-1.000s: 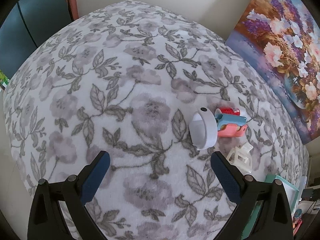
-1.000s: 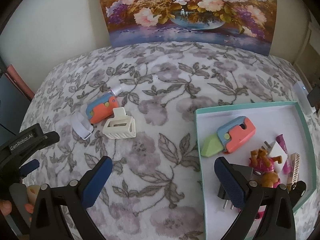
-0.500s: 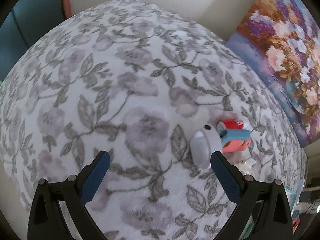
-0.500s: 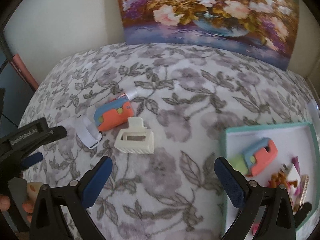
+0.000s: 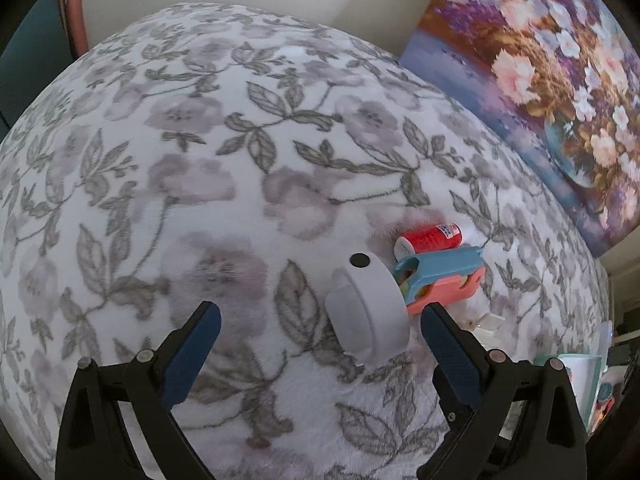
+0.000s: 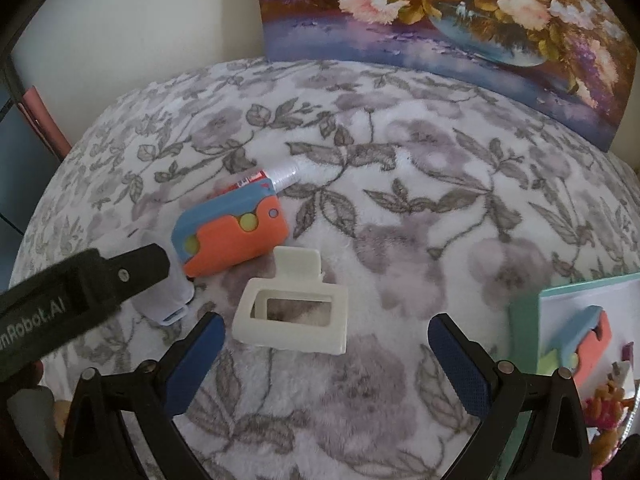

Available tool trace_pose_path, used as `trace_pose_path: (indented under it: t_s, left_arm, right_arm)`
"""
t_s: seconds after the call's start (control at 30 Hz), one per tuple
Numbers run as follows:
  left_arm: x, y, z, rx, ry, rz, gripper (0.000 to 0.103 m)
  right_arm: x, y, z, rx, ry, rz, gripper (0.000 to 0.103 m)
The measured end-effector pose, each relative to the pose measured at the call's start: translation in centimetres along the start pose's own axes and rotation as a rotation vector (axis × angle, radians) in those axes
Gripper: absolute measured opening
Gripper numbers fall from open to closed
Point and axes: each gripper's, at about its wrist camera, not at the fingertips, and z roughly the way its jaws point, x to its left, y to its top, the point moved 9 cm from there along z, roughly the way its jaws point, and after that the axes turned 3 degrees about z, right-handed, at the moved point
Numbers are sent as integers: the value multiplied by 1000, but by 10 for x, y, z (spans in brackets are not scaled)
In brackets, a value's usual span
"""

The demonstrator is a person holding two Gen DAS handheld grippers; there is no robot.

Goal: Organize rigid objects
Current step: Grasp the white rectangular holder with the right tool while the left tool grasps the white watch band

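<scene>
My left gripper [image 5: 318, 322] hangs with its jaws spread wide and nothing between them but the floral blanket [image 5: 192, 168] that covers the surface. Just ahead, nearer my right-hand blue pad, sits the white curved clip [image 5: 366, 312], a rounded grey-white piece with a black dot on top; it lies close to that pad but I cannot tell whether they touch. Right behind the clip, touching it, is the blue and orange toy [image 5: 442, 280], and beyond that toy a small red bottle [image 5: 430, 238] lies on its side against it. Farther back a flower painting [image 5: 552, 80] leans against the wall.

My right gripper [image 6: 322, 348] also has its jaws wide apart and empty. Just past its left pad, and nearly between the tips, rests the cream hair claw [image 6: 292, 306], flat on the blanket with its rectangular opening facing up. Behind the claw, just beside it, lies the blue and orange toy, tilted, with the clear cap end of the small bottle poking out beyond its far corner. To the left of the claw the black body of my left gripper crosses in, covering most of the white clip. To the right of the claw, well apart from it, stands the teal-rimmed box [image 6: 524, 304]; inside it I see a second blue and orange toy [image 6: 584, 336] and some small orange and pink pieces that are too cut off to name.
</scene>
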Motion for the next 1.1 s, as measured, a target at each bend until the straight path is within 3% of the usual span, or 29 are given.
trace_pose_path:
  t_s: [0.07,0.23,0.3,0.37,0.47,0.6,0.83,1.1]
  left_arm:
    - [-2,-1,4,5,5,9,86]
    - [-5,-2,9,11,7,22,76]
    - [-8,-1,7,3,-4,28,69]
    - [-11,0,6,-1,0,40,47]
    - [-13,-1,7,0,-5,51,33]
    - [-13,-3,6,-1,8,59,32]
    - [-7,-16,-6,15,29,39,32]
    - [-27,-34,-42,-7,20,56,32]
  right_arm:
    - [0,0,4,1,-3,2,103]
    - [-1,1,10,0,-5,4,102]
    - [-2,1,12,-5,-19,0,97]
    - [-2,1,11,-16,-31,-11,90]
    - [0,3,8,-31,-27,-18,77]
    - [5,2,4,-36,-15,-37,54]
    - [4,-5,-8,-20,18,-16,54]
    - [-16,-12,-55,-35,25,32,54]
